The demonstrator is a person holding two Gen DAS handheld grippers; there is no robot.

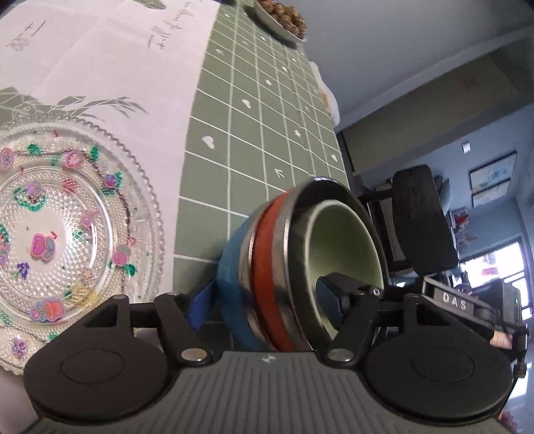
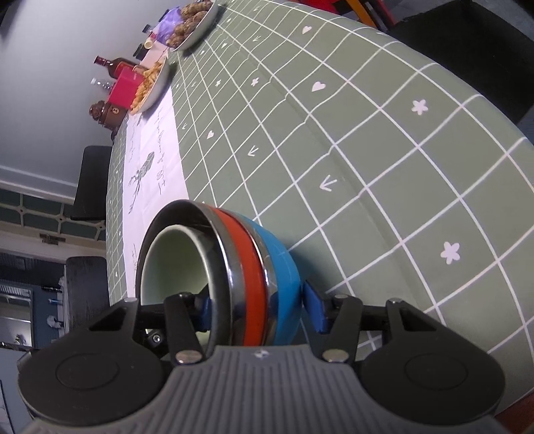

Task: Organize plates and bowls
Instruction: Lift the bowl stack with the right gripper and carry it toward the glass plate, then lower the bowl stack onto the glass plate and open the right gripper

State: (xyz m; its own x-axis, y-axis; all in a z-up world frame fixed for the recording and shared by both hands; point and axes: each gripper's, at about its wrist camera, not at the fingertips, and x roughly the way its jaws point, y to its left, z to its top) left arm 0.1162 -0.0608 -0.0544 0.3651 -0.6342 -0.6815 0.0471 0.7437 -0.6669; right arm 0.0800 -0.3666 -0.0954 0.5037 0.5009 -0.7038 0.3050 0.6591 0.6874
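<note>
A stack of nested bowls (image 1: 283,267) has a blue bowl at the bottom, an orange one with steel rims above it, and a pale green bowl inside. My left gripper (image 1: 263,300) is shut on one side of the stack, with one blue finger (image 1: 197,307) outside and one inside the green bowl. My right gripper (image 2: 260,307) is shut on the opposite side of the same stack (image 2: 233,267). A clear glass plate (image 1: 60,233) with coloured flower stickers lies on the white runner to the left.
The table has a green grid tablecloth (image 2: 367,150) and a white runner (image 1: 116,66). A plate of snacks (image 1: 280,16) stands far off. In the right wrist view, two food plates (image 2: 193,23) and bottles (image 2: 113,63) stand at the far end. Black chairs (image 1: 424,217) stand beside the table.
</note>
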